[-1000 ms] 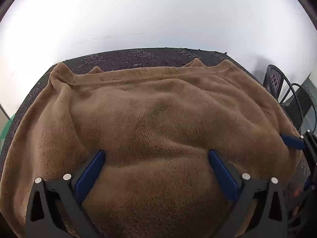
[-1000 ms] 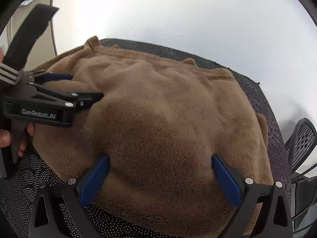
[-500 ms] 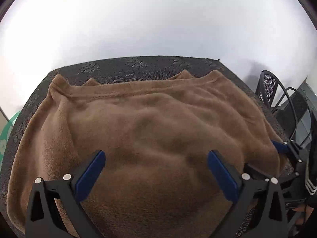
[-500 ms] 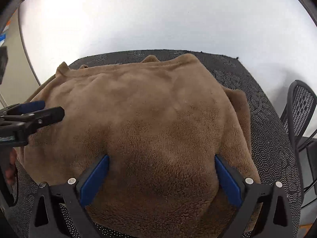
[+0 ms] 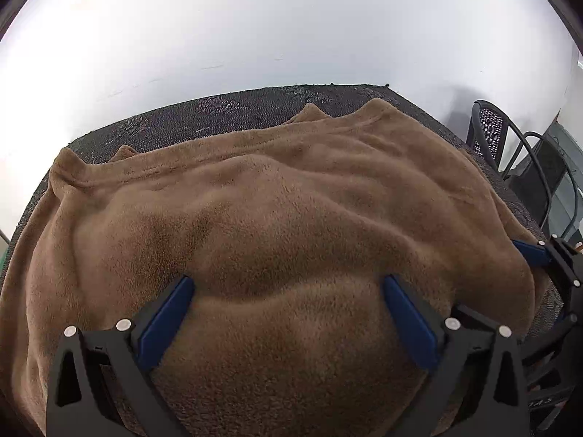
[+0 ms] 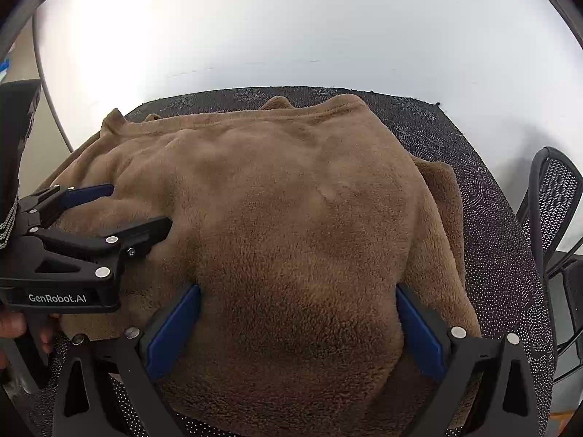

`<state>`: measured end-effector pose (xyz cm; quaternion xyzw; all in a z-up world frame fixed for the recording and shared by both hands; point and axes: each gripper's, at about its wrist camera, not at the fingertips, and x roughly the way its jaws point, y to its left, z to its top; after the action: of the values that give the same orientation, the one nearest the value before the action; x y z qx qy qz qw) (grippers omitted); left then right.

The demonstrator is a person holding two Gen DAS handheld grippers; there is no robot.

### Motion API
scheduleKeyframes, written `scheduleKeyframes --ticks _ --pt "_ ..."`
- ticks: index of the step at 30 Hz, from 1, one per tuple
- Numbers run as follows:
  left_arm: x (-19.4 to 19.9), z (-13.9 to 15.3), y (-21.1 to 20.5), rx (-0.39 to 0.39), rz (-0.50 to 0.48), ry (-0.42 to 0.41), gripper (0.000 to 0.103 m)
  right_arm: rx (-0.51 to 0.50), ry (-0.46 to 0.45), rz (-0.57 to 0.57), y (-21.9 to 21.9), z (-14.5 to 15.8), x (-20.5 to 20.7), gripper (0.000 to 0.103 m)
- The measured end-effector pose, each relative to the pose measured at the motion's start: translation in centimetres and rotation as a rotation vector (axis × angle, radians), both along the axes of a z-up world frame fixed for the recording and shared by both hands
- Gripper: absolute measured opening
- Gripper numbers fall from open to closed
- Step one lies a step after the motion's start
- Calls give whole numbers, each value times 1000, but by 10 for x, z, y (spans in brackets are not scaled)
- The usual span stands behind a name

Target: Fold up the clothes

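Lying flat on the bench [image 6: 492,196], the brown fleece [image 6: 291,218] looks folded once, more folds left; left gripper [image 5: 288,291] and right gripper [image 6: 298,302] both spread apart over it, gripping nothing.

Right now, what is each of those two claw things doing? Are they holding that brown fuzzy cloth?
Left gripper: open, fingers spread over the brown fleece garment, gripping nothing.
Right gripper: open over the same garment, gripping nothing.
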<state>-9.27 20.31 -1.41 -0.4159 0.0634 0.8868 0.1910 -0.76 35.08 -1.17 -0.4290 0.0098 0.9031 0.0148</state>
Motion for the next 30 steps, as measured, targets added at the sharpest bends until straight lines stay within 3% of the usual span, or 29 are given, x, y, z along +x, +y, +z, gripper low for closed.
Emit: scheduleKeyframes --ticks 7,12,18,21,24,30 --pt "-2 4 -1 5 4 -24 103 -24 8 0 3 0 2 103" --pt "1 17 -1 35 -20 -34 103 -114 73 23 19 12 17 103" --pt "0 35 15 71 -87 -21 103 -235 165 -83 84 32 41 103" --pt "-5 40 24 111 -109 -51 103 -341 148 -140 119 29 37 103" --pt "-11 42 34 120 -115 -80 103 -386 122 -139 135 19 25 103" --pt "-17 44 48 145 -138 -120 103 -440 65 -113 137 -3 -1 103"
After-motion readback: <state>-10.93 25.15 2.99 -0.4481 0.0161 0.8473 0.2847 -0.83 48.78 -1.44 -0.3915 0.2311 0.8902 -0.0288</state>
